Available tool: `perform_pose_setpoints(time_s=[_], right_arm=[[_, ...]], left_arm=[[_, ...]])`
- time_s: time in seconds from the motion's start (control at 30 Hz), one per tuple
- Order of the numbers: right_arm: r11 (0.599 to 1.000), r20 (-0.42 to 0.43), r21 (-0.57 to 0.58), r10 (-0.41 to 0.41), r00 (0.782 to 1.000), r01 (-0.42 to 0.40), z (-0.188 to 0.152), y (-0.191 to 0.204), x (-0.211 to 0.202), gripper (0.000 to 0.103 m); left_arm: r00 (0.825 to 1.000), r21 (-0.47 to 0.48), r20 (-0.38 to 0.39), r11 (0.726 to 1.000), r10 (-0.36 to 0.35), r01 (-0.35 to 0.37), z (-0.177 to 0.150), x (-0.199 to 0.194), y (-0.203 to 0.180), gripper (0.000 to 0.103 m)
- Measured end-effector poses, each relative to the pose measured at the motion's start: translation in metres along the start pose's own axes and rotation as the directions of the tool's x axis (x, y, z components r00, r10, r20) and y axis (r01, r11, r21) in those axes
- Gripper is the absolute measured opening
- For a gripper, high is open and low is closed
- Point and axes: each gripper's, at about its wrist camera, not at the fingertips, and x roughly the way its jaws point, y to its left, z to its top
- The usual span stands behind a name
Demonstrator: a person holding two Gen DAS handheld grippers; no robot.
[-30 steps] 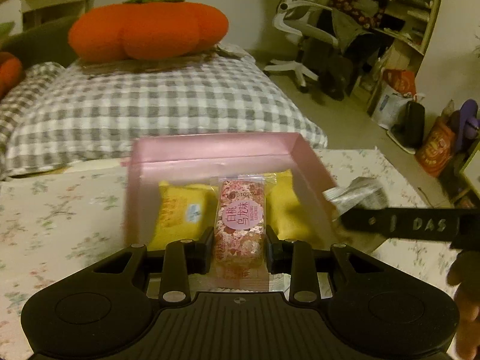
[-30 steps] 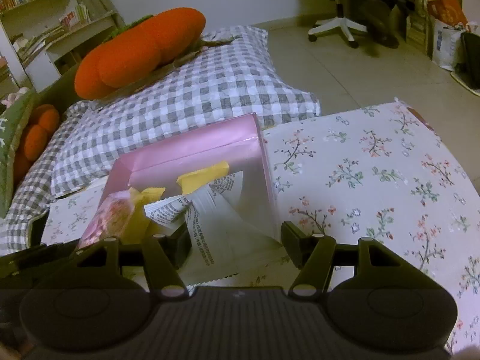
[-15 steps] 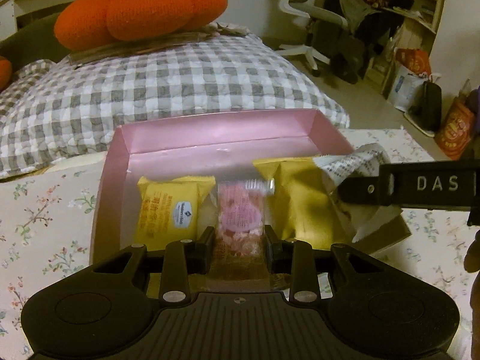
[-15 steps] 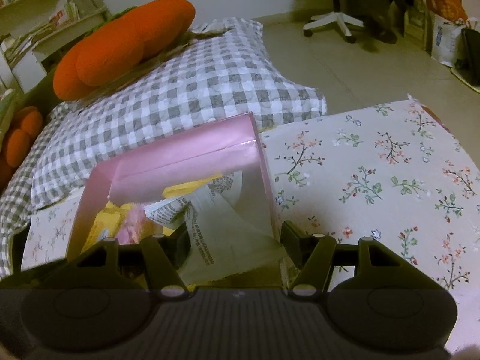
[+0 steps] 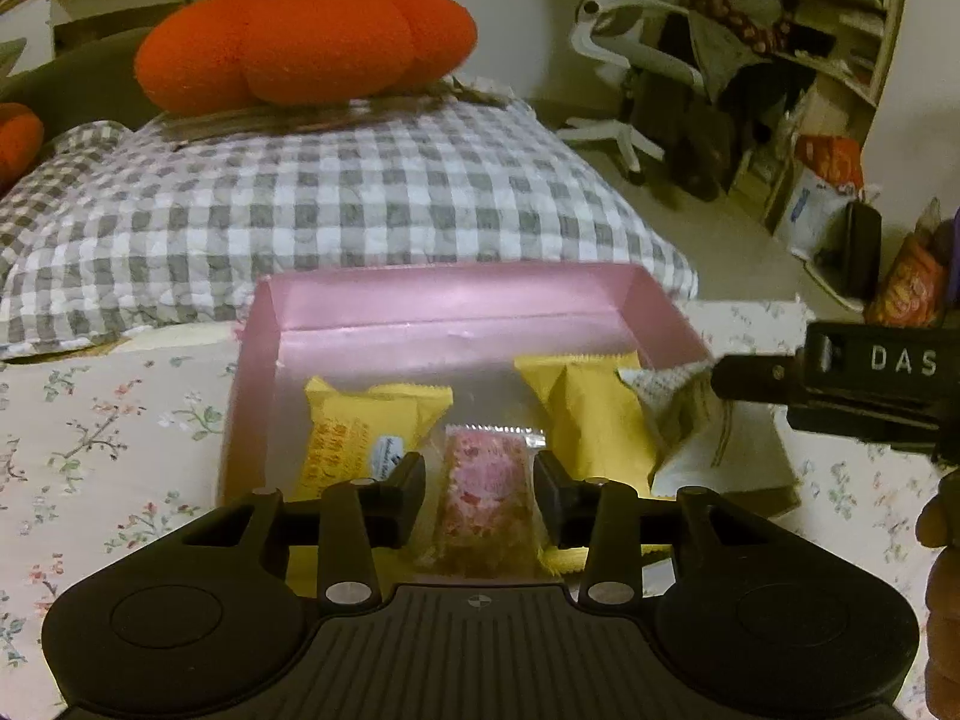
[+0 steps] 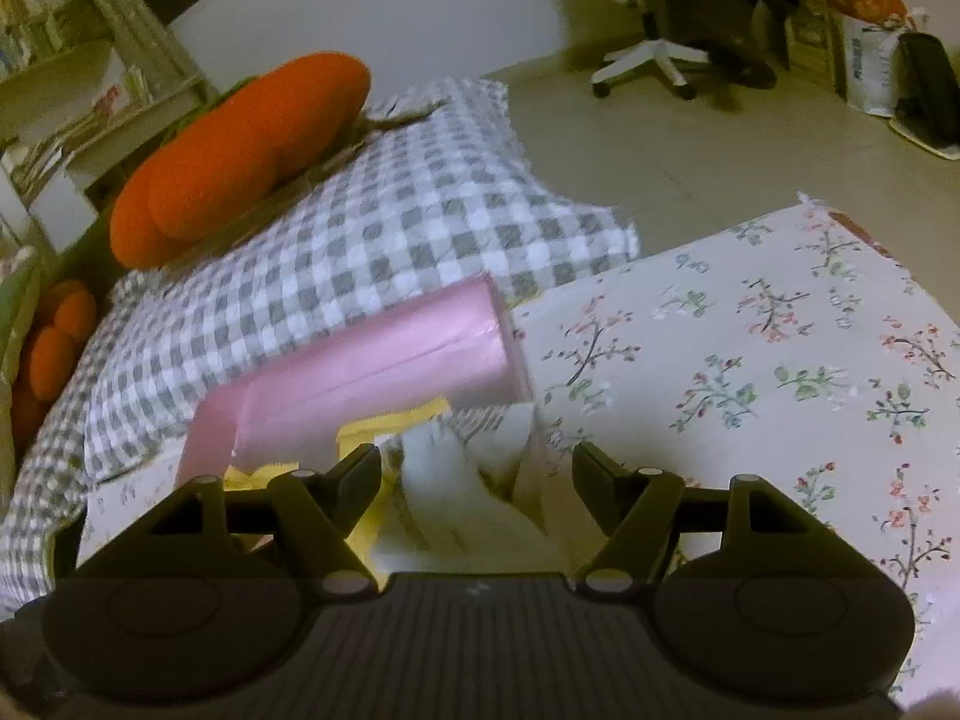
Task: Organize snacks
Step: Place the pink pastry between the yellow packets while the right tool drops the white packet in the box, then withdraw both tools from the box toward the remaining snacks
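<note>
- Left gripper: jaws slightly apart and just now opening; the pink snack packet lies between them inside the pink box, with a narrow gap showing on each side, so the pads no longer press on it.
- Yellow snack packet: in the box just outside the left jaw of this gripper; a second yellow packet lies just outside its right jaw.
- Right gripper: jaws wide apart and just now opening further; the white printed packet sits between them, near the box's right wall, clear of the right-hand jaw; contact with the left-hand jaw cannot be told because of blur.
- The same white printed packet in the left wrist view: beyond and to the right of the left gripper's jaws, with the right gripper's fingertip at its upper edge.
- Floral tablecloth: bears the box, extending right of the right gripper's jaws.
- Checked cushion and orange plush pumpkin: beyond the box, ahead of both grippers.
</note>
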Motion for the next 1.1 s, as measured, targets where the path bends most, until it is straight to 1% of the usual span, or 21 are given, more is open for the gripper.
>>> perform_pose_setpoints(time_s=[0.1,0.17,0.23,0.3,0.37,0.43,0.5,0.6,0.73,0.83,0.97,1.0,1.1], right_arm=[[1.0,-0.007,0.025,0.0,1.0,0.001,0.001,-0.005,-0.002,0.066],[1.0,-0.016,0.028,0.009,1.0,-0.009,0.001,-0.006,-0.002,0.061],[1.0,-0.027,0.005,0.013,1.0,-0.013,-0.001,-0.004,-0.002,0.056],[1.0,-0.041,-0.021,0.006,0.999,-0.007,-0.005,0.001,0.0,0.054],[0.999,-0.056,-0.047,0.014,0.998,-0.017,-0.008,0.004,0.004,0.048],[0.997,-0.045,-0.076,0.002,0.999,-0.005,-0.01,0.006,0.004,0.047],[0.997,-0.04,-0.069,0.016,0.999,-0.019,-0.01,0.005,0.002,0.047],[0.996,-0.038,-0.021,0.09,0.995,-0.091,-0.007,-0.002,-0.007,0.047],[0.995,-0.029,0.025,0.099,0.995,-0.098,-0.007,-0.01,-0.02,0.047],[0.988,-0.02,0.08,0.134,0.991,-0.132,-0.011,-0.019,-0.035,0.047],[0.98,0.004,0.128,0.151,0.988,-0.151,-0.015,-0.03,-0.058,0.047],[0.981,0.002,0.127,0.149,0.989,-0.149,-0.017,-0.031,-0.062,0.047],[0.991,-0.02,0.064,0.119,0.993,-0.117,-0.026,-0.026,-0.072,0.047]], left_arm=[[1.0,-0.035,0.012,0.999,-0.005,0.005,0.004,-0.009,0.008,0.039],[1.0,-0.064,0.016,0.998,-0.003,0.004,0.006,-0.015,0.015,0.039],[1.0,-0.084,0.012,0.996,0.007,-0.006,0.006,-0.021,0.02,0.038],[1.0,-0.093,0.009,0.996,0.018,-0.017,0.003,-0.027,0.024,0.038],[1.0,-0.093,-0.001,0.995,0.028,-0.028,-0.003,-0.034,0.026,0.038],[0.999,-0.098,-0.015,0.995,0.035,-0.037,-0.011,-0.041,0.028,0.038],[0.999,-0.108,-0.02,0.993,0.039,-0.041,-0.017,-0.05,0.033,0.038],[0.999,-0.133,-0.019,0.99,0.05,-0.052,-0.027,-0.067,0.043,0.038],[0.999,-0.171,-0.02,0.984,0.048,-0.051,-0.041,-0.085,0.056,0.038],[0.999,-0.202,-0.023,0.978,0.048,-0.052,-0.052,-0.096,0.06,0.038],[0.999,-0.227,-0.036,0.973,0.035,-0.042,-0.066,-0.106,0.061,0.039],[0.999,-0.227,-0.042,0.973,0.035,-0.044,-0.07,-0.109,0.061,0.039],[0.998,-0.218,-0.055,0.975,0.039,-0.05,-0.078,-0.113,0.058,0.039]])
